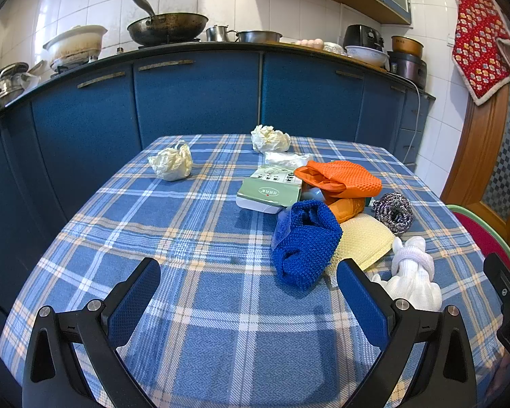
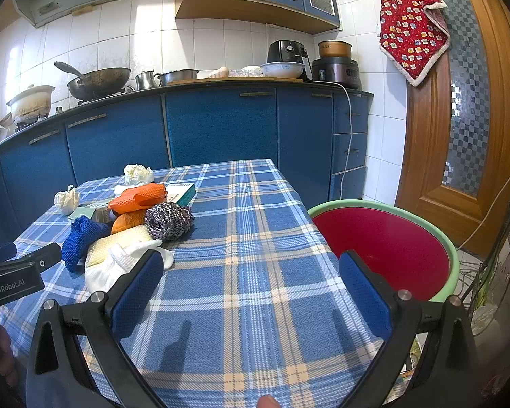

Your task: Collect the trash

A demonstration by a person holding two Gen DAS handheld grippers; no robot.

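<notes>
Worktop (image 1: 200, 306): covered in blue plaid cloth, blue kitchen cabinets behind it.

Left gripper (image 1: 248, 282): hovers over the near bare cloth, jaws spread wide, nothing between them. Right gripper (image 2: 251, 277): over the near right part of the worktop, jaws likewise wide apart and empty.

Trash, far side: one crumpled paper ball (image 1: 171, 162) at far left, lying alone; a second crumpled paper wad (image 1: 269, 138) at the far edge, further right, just behind a clear plastic wrapper (image 1: 285, 159).

Cluster, right of centre: green-and-white carton (image 1: 272, 188); orange mesh cloth (image 1: 340, 178) lying partly over it; blue mesh cloth (image 1: 304, 243) bunched nearer; pale yellow sponge pad (image 1: 367, 239) beneath and beside the blue one; steel wool scourer (image 1: 393, 211) just right of the orange cloth; knotted white cloth (image 1: 412, 277) nearest, touching the yellow pad. A teal box (image 2: 183, 192) lies behind the scourer.

Bin: red basin with green rim (image 2: 384, 248) stands off the worktop's right edge, seemingly empty.
</notes>
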